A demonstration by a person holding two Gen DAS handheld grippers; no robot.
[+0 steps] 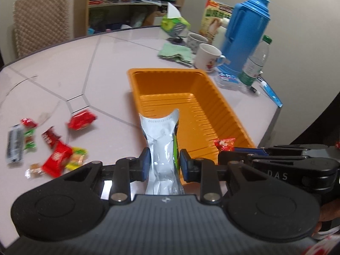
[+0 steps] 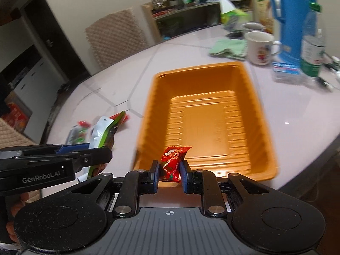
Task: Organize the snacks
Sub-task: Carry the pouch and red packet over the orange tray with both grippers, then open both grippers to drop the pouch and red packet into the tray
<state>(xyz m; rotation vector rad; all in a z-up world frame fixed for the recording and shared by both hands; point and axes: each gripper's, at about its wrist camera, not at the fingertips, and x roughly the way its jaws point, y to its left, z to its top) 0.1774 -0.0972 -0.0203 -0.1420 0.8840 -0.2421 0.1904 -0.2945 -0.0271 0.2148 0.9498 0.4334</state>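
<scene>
Pale table (image 1: pixel 63 68), ribbed orange tray (image 1: pixel 223 110); left gripper (image 1: pixel 164 161) clamping silver pouch (image 1: pixel 161 140), right gripper (image 2: pixel 169 171) red candy (image 2: pixel 173 159).

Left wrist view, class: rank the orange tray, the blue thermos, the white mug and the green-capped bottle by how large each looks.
1. orange tray
2. blue thermos
3 and 4. green-capped bottle and white mug look alike, so unranked.
The tray lies nearer the camera, which inflates it.

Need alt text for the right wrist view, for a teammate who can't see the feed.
The right gripper is shut on a small red snack packet at the near rim of an empty orange tray on a pale table. At left, the left gripper holds a silver-and-green pouch.
</scene>
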